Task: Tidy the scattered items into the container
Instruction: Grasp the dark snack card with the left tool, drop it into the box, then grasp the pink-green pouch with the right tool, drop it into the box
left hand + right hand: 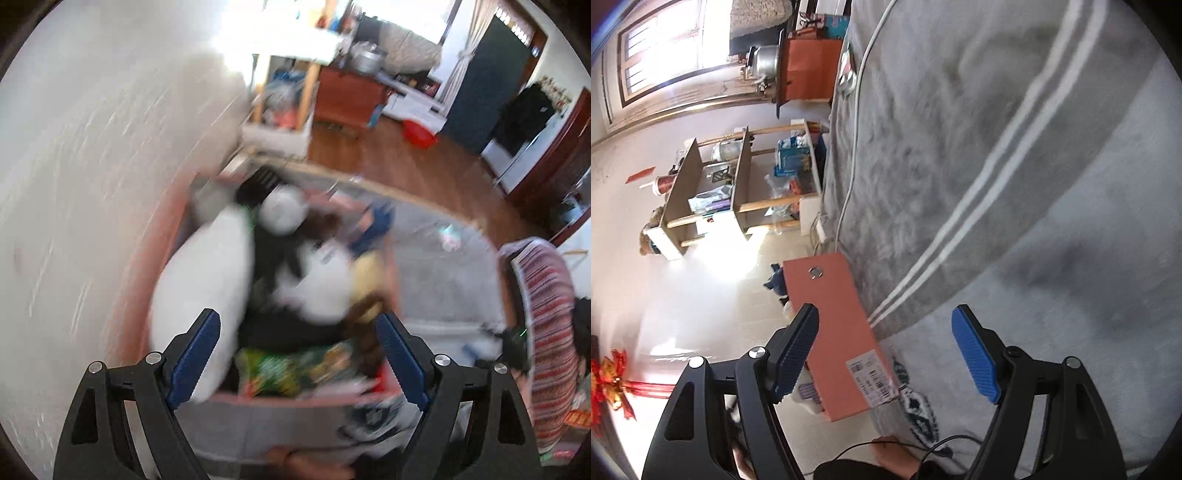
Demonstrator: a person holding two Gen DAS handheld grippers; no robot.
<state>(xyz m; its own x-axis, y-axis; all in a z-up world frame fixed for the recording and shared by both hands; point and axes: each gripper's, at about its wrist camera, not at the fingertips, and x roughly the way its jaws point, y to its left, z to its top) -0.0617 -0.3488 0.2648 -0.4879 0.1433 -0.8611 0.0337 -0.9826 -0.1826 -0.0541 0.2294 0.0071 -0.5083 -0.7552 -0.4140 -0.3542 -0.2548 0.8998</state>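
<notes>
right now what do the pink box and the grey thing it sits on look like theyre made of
Pink box: likely matte cardboard, given its flat stiff wall, metal eyelet and stuck-on barcode label. Grey blanket: looks like soft plush or fleece, fuzzy-napped with pale woven stripes, though the blur leaves the fibre open.

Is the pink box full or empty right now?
Nearly full. The left wrist view shows the box piled with white, black and green items; blur hides what they are.

A white barcode label sits on the side of the pink box, its print too small and blurred to read.
</notes>
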